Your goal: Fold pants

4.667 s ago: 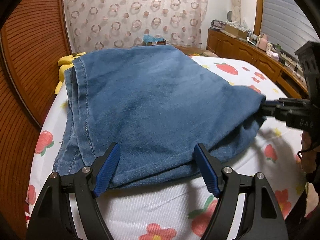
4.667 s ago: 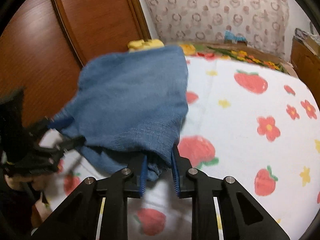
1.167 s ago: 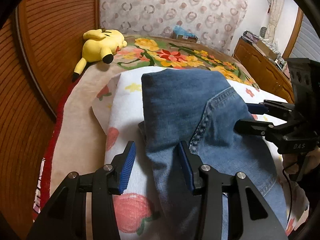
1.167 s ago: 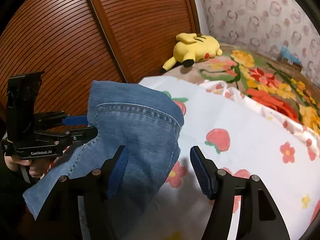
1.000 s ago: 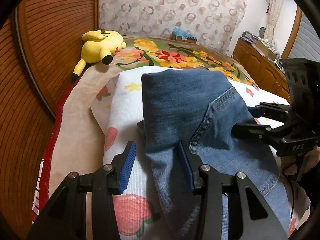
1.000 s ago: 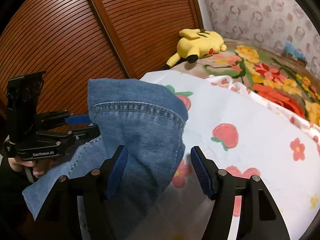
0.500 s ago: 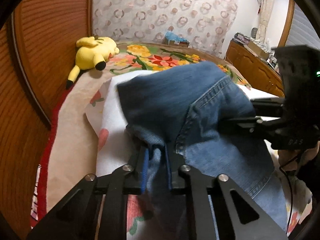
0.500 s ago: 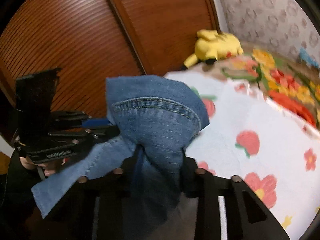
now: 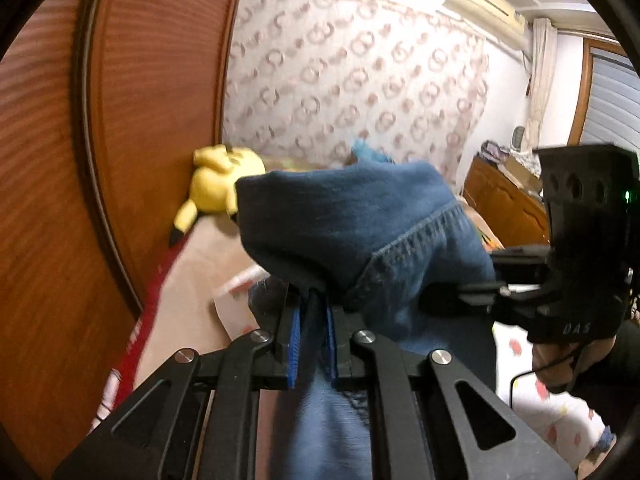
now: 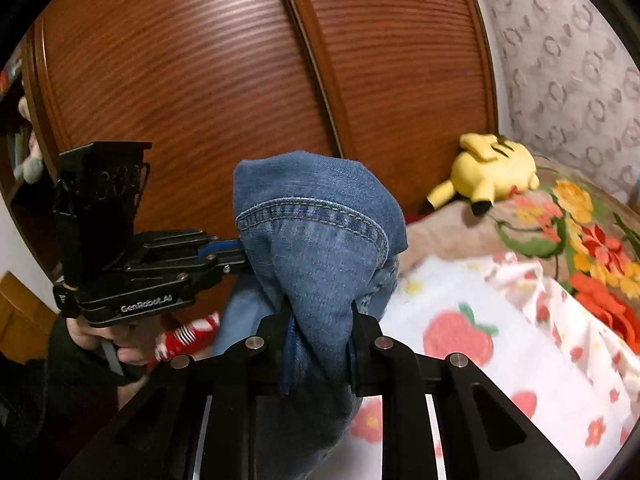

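The folded blue denim pants (image 9: 360, 232) hang lifted above the bed. My left gripper (image 9: 310, 340) is shut on one edge of the denim, which bulges up over its blue pads. My right gripper (image 10: 320, 344) is shut on the other side of the pants (image 10: 316, 224), with a stitched seam curving just above its fingers. Each gripper shows in the other's view: the right one (image 9: 472, 292) at the right, the left one (image 10: 236, 254) at the left, both clamped into the cloth.
A yellow plush toy (image 10: 492, 168) lies at the head of the bed, also in the left wrist view (image 9: 220, 186). White strawberry-print sheet (image 10: 480, 340) and a floral blanket (image 10: 592, 240) cover the bed. Brown slatted wardrobe doors (image 10: 240, 80) stand close by. A wooden dresser (image 9: 504, 204) is at the right.
Both grippers closed on the pants, which lay on the bed a second ago, and have raised them off the sheet. Both views now tilt up toward wall and wardrobe.
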Demonstrator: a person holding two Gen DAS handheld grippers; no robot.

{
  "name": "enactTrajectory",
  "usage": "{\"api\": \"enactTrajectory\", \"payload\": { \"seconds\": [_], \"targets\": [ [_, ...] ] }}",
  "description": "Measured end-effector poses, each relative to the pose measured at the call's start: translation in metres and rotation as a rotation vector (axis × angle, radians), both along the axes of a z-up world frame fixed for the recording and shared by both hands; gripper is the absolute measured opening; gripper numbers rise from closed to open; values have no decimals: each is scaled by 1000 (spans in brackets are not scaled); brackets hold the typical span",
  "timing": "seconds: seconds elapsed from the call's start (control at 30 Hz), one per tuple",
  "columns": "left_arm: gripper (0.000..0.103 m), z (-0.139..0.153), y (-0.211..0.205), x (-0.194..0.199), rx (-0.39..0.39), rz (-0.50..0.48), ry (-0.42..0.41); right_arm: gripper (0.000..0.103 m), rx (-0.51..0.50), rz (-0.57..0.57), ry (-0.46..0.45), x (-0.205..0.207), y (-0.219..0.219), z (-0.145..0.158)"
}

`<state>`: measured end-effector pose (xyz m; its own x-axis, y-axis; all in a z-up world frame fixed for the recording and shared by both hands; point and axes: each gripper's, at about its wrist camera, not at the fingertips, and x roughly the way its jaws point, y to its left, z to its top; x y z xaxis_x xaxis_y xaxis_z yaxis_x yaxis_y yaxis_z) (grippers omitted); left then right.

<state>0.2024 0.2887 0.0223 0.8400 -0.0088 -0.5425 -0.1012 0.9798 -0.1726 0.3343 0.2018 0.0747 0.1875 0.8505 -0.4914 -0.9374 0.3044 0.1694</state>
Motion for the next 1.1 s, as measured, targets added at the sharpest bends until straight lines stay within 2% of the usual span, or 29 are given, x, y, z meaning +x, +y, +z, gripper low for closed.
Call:
{"api": "enactTrajectory", "payload": {
  "seconds": [0.1, 0.17, 0.27, 0.37, 0.47, 0.53, 0.63, 0.7, 0.77, 0.83, 0.97, 1.03, 1.1],
  "targets": [
    [12, 15, 2, 23, 45, -4, 0, 20, 22, -37, 4, 16, -2, 2],
    [12, 12, 3, 49, 65, -18, 33, 21, 17, -86, 35, 34, -6, -8],
    [12, -9, 1, 84, 89, -35, 107, 25, -23, -174, 47, 60, -7, -30],
    [12, -32, -4, 108, 98, -36, 163, 34, -89, -253, 73, 86, -8, -58],
    [14, -48, -10, 123, 116, -37, 195, 43, -120, -281, 100, 101, -10, -75],
    [15, -53, -9, 127, 111, -36, 209, 50, -144, -304, 104, 108, -13, -79],
    [16, -56, -10, 127, 111, -37, 218, 53, -142, -313, 124, 116, -17, -78],
    [16, -55, -10, 126, 128, -22, 221, 53, -150, -337, 98, 117, -21, -77],
    [16, -52, -8, 123, 133, -6, 222, 53, -153, -383, 43, 118, -14, -63],
    [16, -49, -3, 122, 118, 1, 219, 53, -121, -399, 14, 92, -21, -36],
    [32, -46, -3, 111, 116, 8, 201, 52, -88, -332, -19, 75, -17, -29],
    [37, -47, -6, 103, 111, 2, 198, 41, -103, -299, -29, 72, -9, -33],
    [39, -51, -11, 96, 120, 1, 198, 41, -132, -290, -45, 69, 2, -40]
  ]
}}
